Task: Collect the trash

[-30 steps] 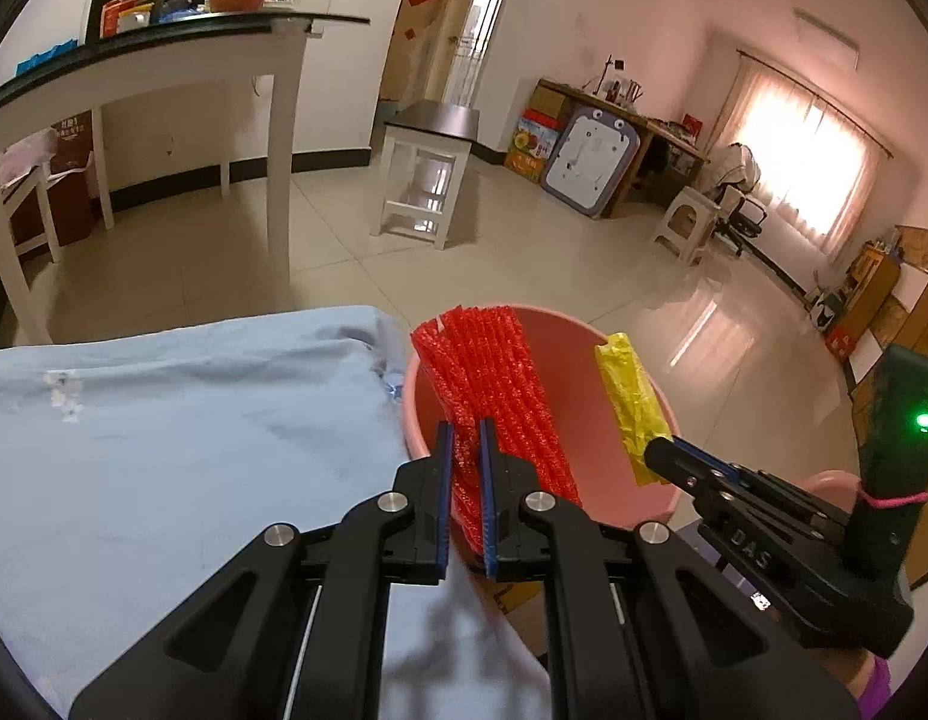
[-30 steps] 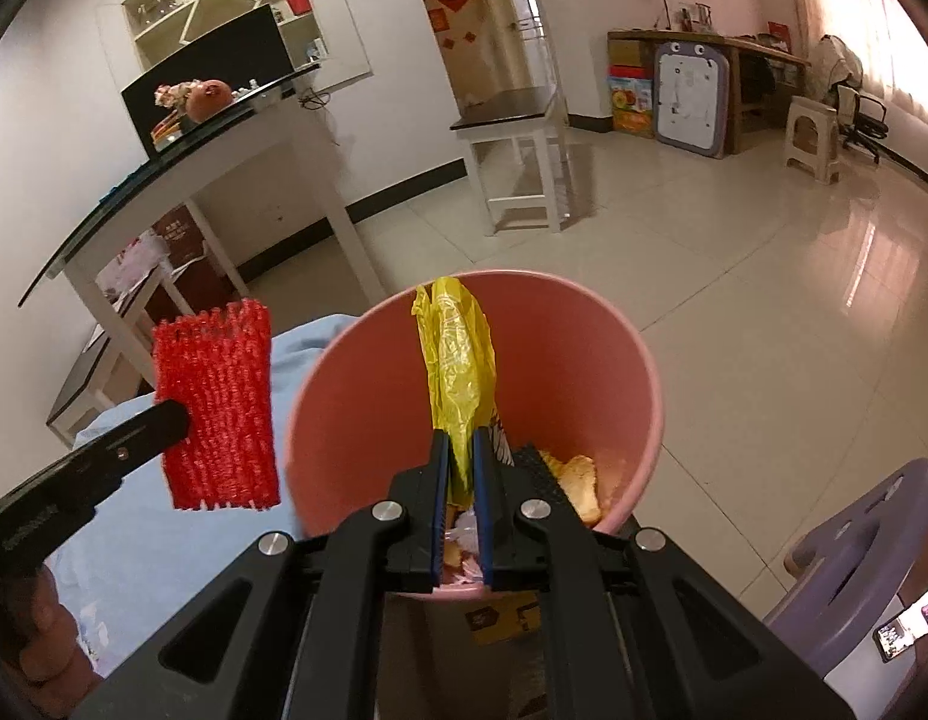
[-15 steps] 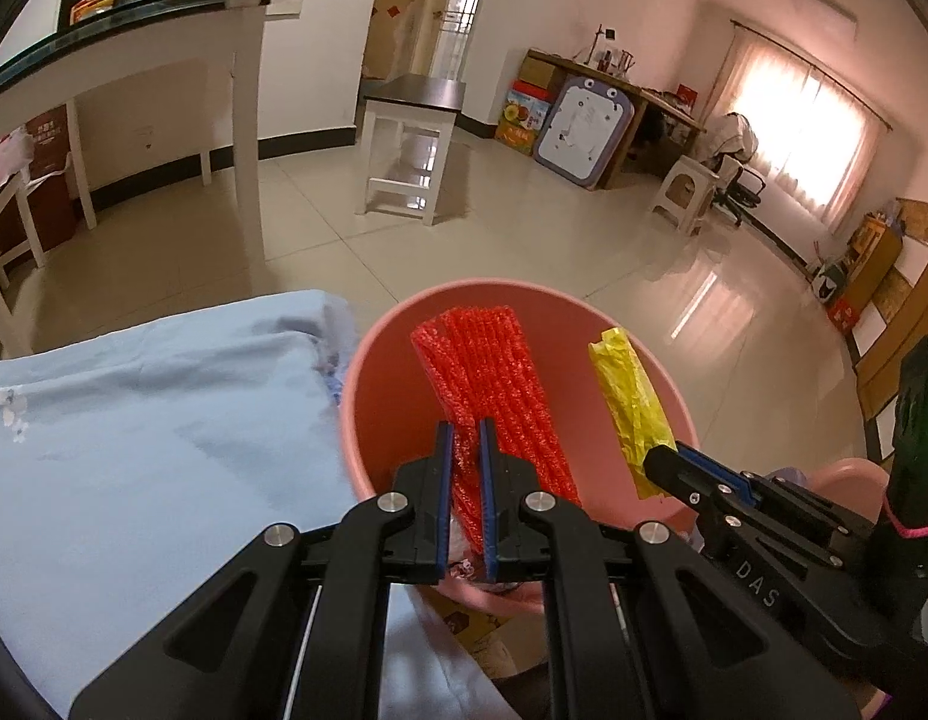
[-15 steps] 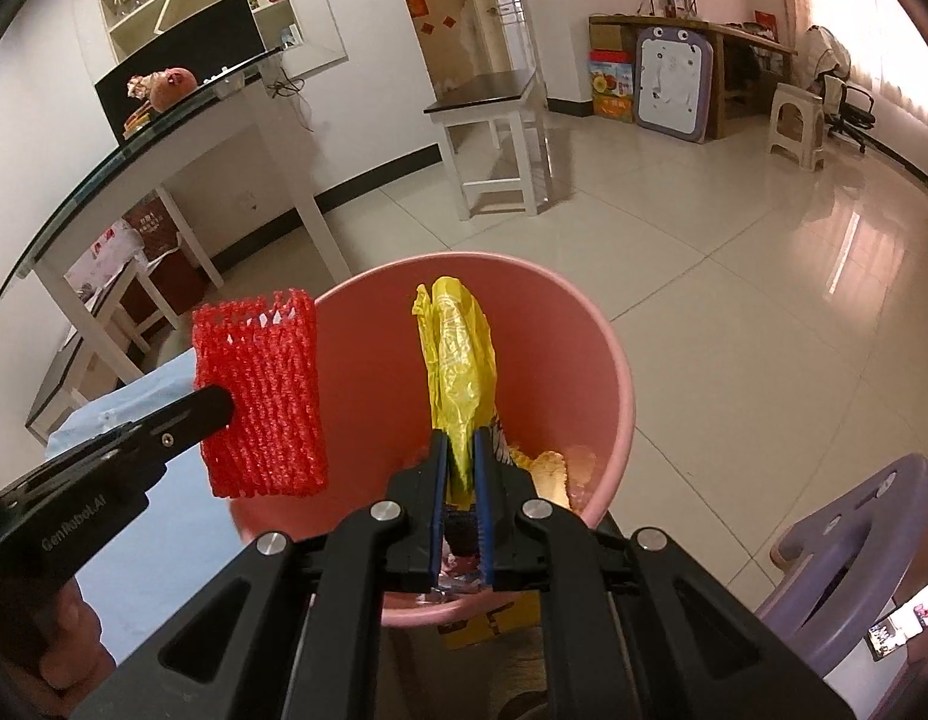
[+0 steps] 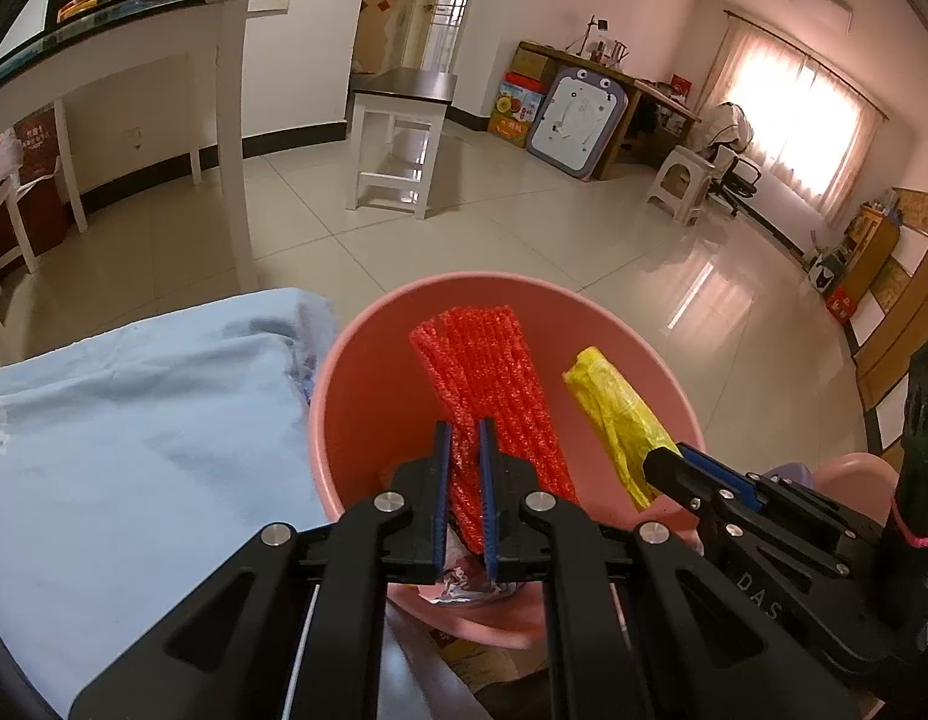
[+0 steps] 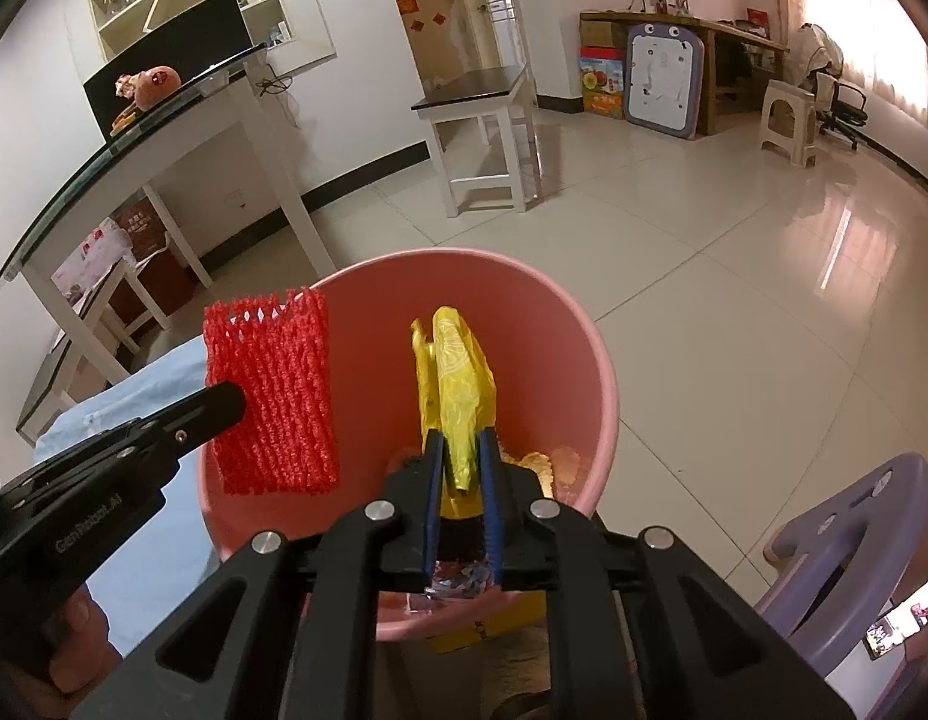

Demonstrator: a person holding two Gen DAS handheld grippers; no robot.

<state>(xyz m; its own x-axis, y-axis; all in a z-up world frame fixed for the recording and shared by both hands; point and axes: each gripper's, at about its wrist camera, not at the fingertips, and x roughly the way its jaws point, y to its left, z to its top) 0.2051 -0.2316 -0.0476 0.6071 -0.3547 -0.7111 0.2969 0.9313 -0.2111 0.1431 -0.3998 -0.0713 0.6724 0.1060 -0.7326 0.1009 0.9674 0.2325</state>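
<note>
The pink bucket (image 5: 368, 414) is showing smooth, slightly glossy plastic walls, while the red foam net (image 5: 494, 384) is looking rough and open-meshed and the yellow bag (image 6: 461, 384) is crinkling like thin shiny plastic film. The light blue cloth (image 5: 134, 432) is lying soft and matt. The floor tiles (image 6: 734, 276) are gleaming, glossy and reflecting window light.

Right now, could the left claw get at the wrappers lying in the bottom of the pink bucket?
Probably not as things stand. The left claw is shut on the red foam net, so its fingers are occupied. The pink bucket is open directly below it, but the net would have to be dropped first.
</note>
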